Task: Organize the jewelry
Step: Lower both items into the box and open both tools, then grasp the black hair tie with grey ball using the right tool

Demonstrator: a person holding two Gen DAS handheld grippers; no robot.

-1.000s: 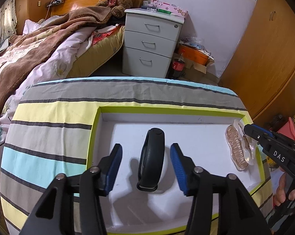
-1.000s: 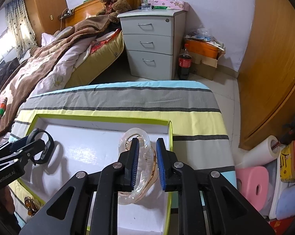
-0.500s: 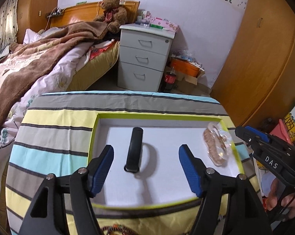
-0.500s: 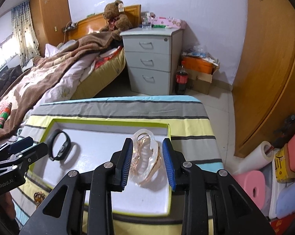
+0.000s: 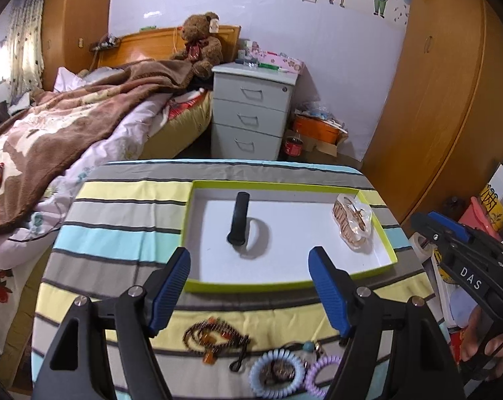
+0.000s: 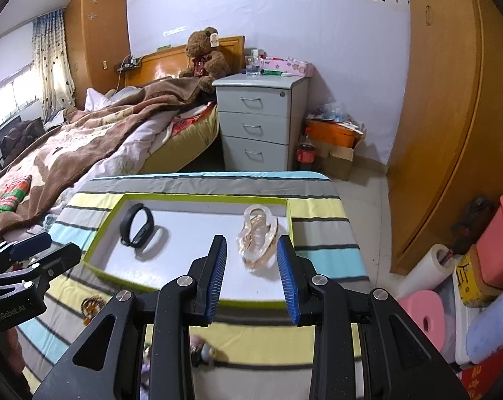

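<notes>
Tray [image 5: 380, 246] on striped cloth holds black band [image 5: 238, 221] and clear hair clip [image 5: 353, 223], well apart. Left gripper [image 5: 249, 288] – jaws just opening, wide, empty. Right gripper [image 6: 253, 276] – jaws apart, nothing between the pads, clip beyond them.

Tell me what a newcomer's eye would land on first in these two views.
First the shallow white tray with the lime-green rim on the striped cloth, holding a black wristband toward its left and a clear amber hair claw at its right end. Next, the loose pieces on the cloth in front of the tray: a brown bead bracelet and two coil hair ties. Behind, a teddy bear sits against the headboard.
</notes>
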